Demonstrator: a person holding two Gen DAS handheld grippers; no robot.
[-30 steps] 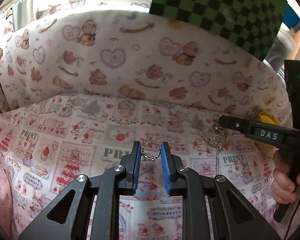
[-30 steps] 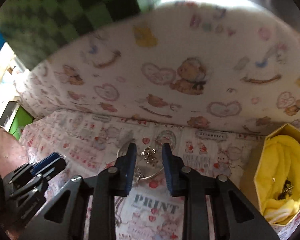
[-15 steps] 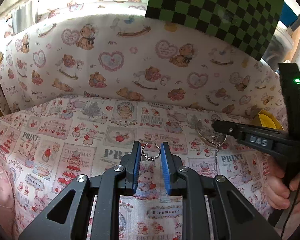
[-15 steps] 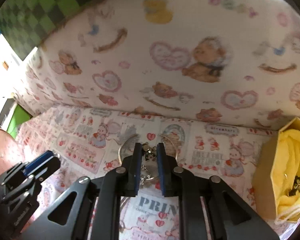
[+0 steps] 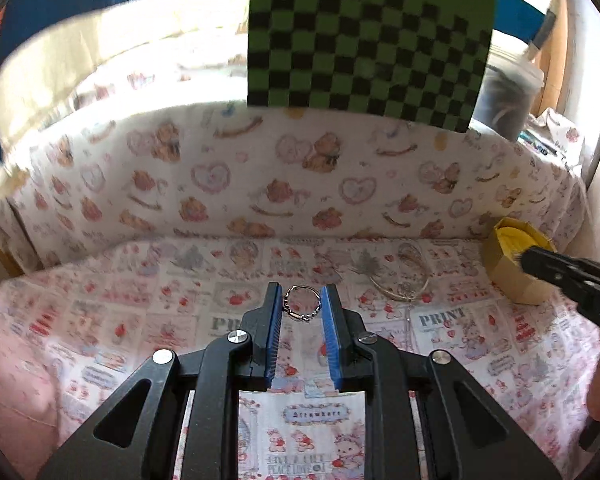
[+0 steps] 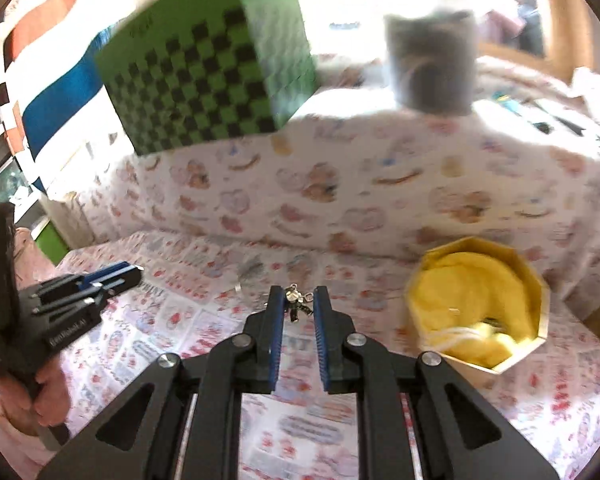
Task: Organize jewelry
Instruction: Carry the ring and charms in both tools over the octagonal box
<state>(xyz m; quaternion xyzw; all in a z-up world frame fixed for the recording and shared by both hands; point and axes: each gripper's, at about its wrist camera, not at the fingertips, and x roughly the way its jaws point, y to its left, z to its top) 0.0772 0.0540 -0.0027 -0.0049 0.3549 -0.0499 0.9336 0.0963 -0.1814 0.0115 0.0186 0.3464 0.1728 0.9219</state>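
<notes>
My left gripper (image 5: pixel 303 293) is shut on a small beaded silver ring (image 5: pixel 302 309), held above the printed cloth. Pinched between the blue pads of my right gripper (image 6: pixel 297 294) is a small silver charm piece (image 6: pixel 296 306), also off the cloth. To the right of it stands a yellow octagonal box (image 6: pixel 540 280) lined with yellow fabric (image 6: pixel 472 292), with a small dark piece lying inside. Thin silver bangles (image 5: pixel 400 280) lie on the cloth right of the ring. In the left wrist view the right gripper (image 5: pixel 526 261) reaches in front of the box (image 5: pixel 500 268).
A padded wall of bear-print cloth (image 5: pixel 300 184) rises behind the work area. Above it sit a green checkered box (image 5: pixel 364 44) and a grey container (image 6: pixel 432 64). A person's hand holds the left gripper (image 6: pixel 134 273) at the left edge.
The right gripper shut on the charm piece by the bangles, rose, and moved right toward the yellow box. The left gripper rose a little with the ring still in it.
</notes>
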